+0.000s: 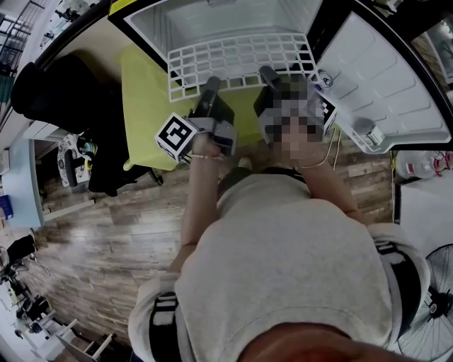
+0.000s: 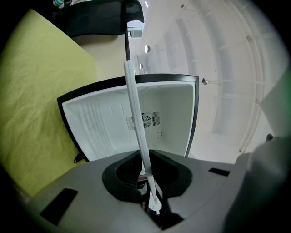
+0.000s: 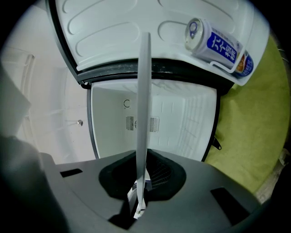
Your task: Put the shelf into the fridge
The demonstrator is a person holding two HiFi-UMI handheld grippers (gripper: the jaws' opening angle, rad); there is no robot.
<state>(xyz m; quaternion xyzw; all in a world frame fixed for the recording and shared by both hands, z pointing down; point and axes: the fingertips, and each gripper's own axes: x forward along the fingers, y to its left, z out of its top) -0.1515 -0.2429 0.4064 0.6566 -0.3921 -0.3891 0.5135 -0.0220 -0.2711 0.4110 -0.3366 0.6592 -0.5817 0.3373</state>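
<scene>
Evidently the white wire shelf point(image 1: 241, 60) is kept level, with the left gripper point(image 1: 211, 86) and the right gripper point(image 1: 270, 75) both clamped on its near edge, so that it could slide straight into the open fridge point(image 1: 226, 18) ahead.

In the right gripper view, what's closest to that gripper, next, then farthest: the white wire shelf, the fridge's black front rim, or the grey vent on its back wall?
1. white wire shelf: between the jaws, centre.
2. fridge's black front rim: ahead, left side.
3. grey vent: deepest, back wall.
</scene>
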